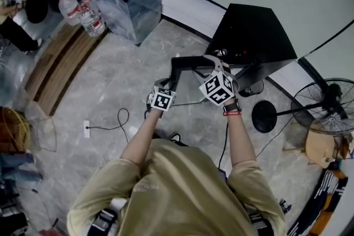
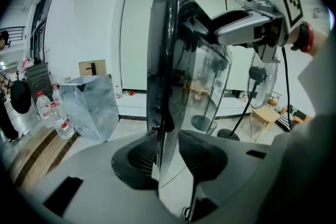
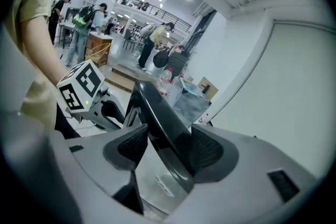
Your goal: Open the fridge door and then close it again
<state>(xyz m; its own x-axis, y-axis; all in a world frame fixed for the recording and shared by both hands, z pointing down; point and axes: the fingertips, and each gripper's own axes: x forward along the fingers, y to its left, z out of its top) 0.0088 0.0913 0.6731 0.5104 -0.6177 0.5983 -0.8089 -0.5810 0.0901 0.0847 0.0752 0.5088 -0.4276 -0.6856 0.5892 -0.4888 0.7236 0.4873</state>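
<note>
A small black fridge stands on the grey stone floor in the upper middle of the head view, against a white wall. Its door is swung open toward the person and shows from above as a dark bar left of the cabinet. The left gripper is at the free end of that bar. In its own view the door stands upright and edge-on through the centre of the frame, dark frame to the left and glass pane to the right, and the jaws are closed on that edge with a ribbed pad against each side. The right gripper is further along the door, nearer the cabinet. In its view the dark door edge slants up to the left between the jaws, which stand spread wide. The pads lie close on either side but do not clearly press on it, so this gripper is released around the door rather than clamped. A red band circles the person's right wrist just below that gripper's marker cube. At the upper left of the head view sit several water bottles beside a translucent bin. A standing fan is at the right edge, with a wooden stool just below it, and a black cable loops on the floor at left centre.
</note>
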